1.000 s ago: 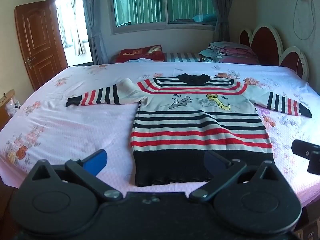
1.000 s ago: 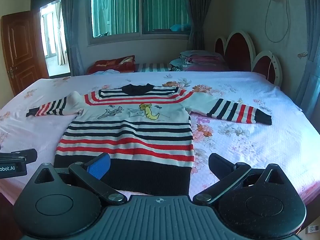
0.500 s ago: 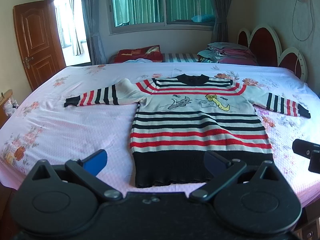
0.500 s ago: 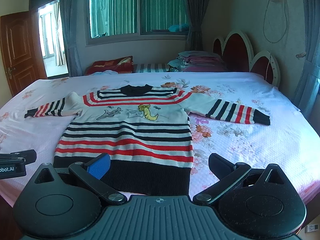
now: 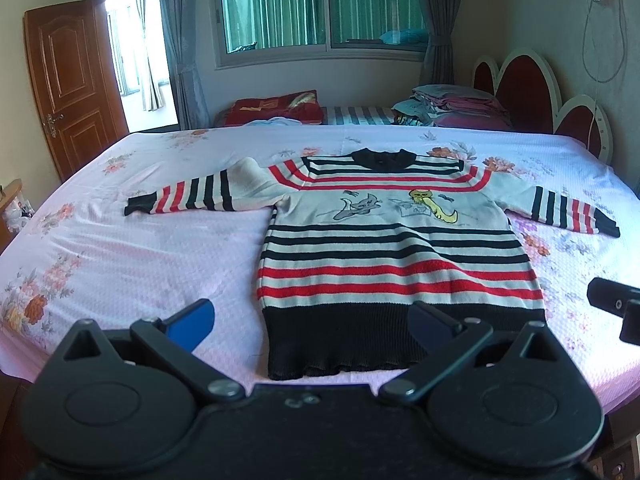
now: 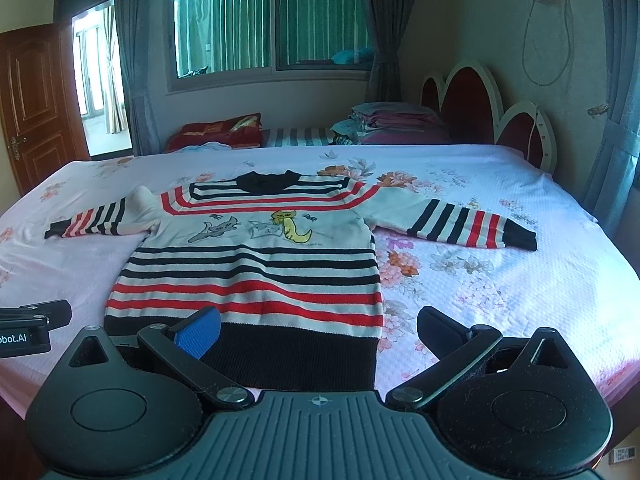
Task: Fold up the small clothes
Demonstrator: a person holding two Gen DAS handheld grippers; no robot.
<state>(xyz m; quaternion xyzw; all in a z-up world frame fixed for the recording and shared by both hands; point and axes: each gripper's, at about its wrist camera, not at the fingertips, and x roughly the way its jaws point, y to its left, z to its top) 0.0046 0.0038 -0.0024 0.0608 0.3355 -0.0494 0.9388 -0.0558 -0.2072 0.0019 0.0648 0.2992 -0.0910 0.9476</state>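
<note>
Both claws, left claw [image 5: 310, 318] and right claw [image 6: 320, 322], spread above flat sweater [image 5: 394, 248].

Knitted sweater [image 5: 396, 256]: soft matt wool-like cloth, ribbed black hem, flat printed cartoon figures on the chest. Bedsheet [image 5: 132, 256]: pale pink woven cloth, fine waffle texture, matt, flower print. Left tongs [image 5: 312, 320]: matt black plastic, smooth round housings, shiny metal pivot screws, one finger pad [image 5: 191, 320] of blue finely textured rubber-like material. Right tongs [image 6: 318, 326]: same matt black plastic, dusty, ribbed grey body, blue dimpled pad. Door [image 5: 68, 92]: glossy varnished brown wood, metal handle. Headboard [image 6: 476, 108]: dark red panels, glossy white trim. Curtains [image 6: 380, 40]: grey matt cloth.
</note>
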